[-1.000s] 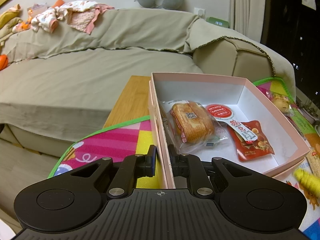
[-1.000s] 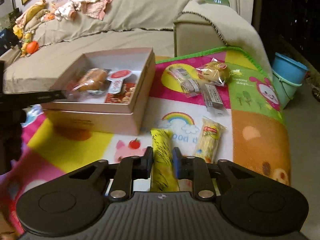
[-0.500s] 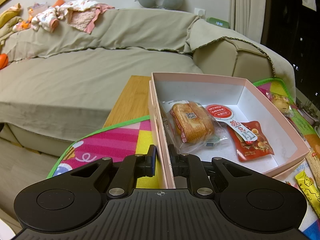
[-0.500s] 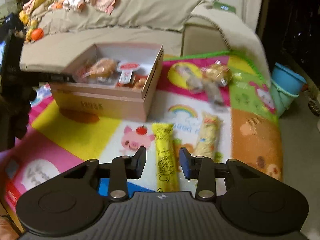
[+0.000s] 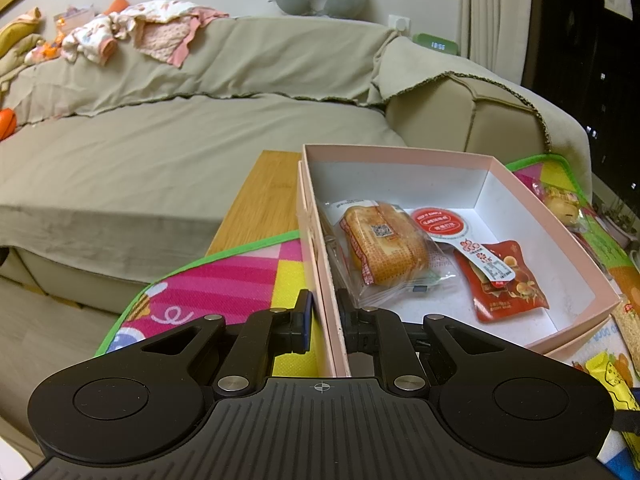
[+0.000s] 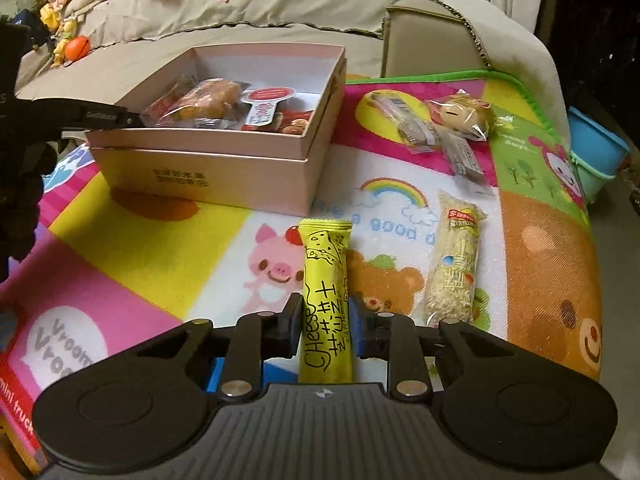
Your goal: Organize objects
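A pink box [image 5: 516,196] [image 6: 256,160] stands on the colourful play mat [image 6: 160,240]. It holds a wrapped bread [image 5: 384,244], a red-lidded cup [image 5: 440,222] and a red snack pouch [image 5: 508,280]. My left gripper [image 5: 323,320] is shut on the box's near left wall, one finger on each side. My right gripper [image 6: 326,326] is open, its fingers on either side of the yellow cheese stick packet [image 6: 326,292], which lies flat on the mat. A pale rice bar [image 6: 454,256] lies just right of it.
Farther on the mat lie a wrapped bun [image 6: 464,114] and two thin wrapped bars [image 6: 436,136]. A beige sofa [image 5: 180,128] runs behind the box. A blue bucket [image 6: 596,148] stands off the mat's right edge. The left gripper's arm [image 6: 60,118] reaches in from the left.
My right gripper opened and let go of the yellow cheese packet, pulled back, then came down around it again. The left gripper kept its hold on the box wall.
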The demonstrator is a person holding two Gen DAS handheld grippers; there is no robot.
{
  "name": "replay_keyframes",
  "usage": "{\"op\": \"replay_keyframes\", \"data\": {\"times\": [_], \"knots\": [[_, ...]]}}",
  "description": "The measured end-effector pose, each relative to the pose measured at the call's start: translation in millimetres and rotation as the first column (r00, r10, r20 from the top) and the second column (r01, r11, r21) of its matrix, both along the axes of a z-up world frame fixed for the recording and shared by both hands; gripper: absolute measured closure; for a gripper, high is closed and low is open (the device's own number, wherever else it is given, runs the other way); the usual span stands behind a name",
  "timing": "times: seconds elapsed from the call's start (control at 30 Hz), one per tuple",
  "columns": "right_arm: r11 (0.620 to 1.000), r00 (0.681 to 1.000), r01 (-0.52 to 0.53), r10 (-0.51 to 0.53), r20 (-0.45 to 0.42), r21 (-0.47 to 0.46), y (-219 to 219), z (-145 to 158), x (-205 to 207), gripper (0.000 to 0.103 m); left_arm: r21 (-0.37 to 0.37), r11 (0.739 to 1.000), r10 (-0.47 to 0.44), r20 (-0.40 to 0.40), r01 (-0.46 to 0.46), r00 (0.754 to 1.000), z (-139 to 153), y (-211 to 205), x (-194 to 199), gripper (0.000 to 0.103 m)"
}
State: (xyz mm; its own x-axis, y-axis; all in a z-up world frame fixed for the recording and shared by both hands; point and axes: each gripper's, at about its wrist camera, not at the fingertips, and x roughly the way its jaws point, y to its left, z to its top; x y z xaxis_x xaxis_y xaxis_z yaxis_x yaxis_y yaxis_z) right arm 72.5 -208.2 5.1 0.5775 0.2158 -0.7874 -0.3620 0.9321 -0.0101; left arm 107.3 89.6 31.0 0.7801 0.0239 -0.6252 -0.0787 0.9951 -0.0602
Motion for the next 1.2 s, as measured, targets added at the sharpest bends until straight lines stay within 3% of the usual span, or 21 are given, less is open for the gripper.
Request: {"op": "replay_keyframes", "data": {"times": [0.23, 0.47, 0.67, 0.83, 1.2], "knots": [[0.997, 1.0, -0.03, 0.03, 0.007, 0.065, 2, 25, -11, 0.082, 0.0, 1.0, -0.001, 0.0, 0.001, 1.0, 0, 0, 0, 0.089], [0.977, 0.983, -0.118, 0.09, 0.163, 0.176, 15, 104, -16, 0.082, -0.001, 1.0, -0.011, 0.001, 0.011, 1.0, 0, 0, 0, 0.088], [0.953, 0.964, -0.143, 0.073, 0.255, 0.268, 38, 147, 20, 0.082, -0.003, 1.0, -0.012, 0.001, 0.012, 1.0, 1, -1, 0, 0.088], [0.936, 0.977, -0.115, 0.046, 0.208, 0.333, 64, 140, 63, 0.082, -0.006, 1.0, -0.016, 0.001, 0.016, 1.0, 2, -1, 0, 0.088], [0.946, 0.996, -0.001, -0.027, 0.081, 0.323, 97, 88, 109, 0.08, -0.015, 1.0, -0.021, 0.003, 0.021, 1.0, 2, -1, 1, 0.087]]}}
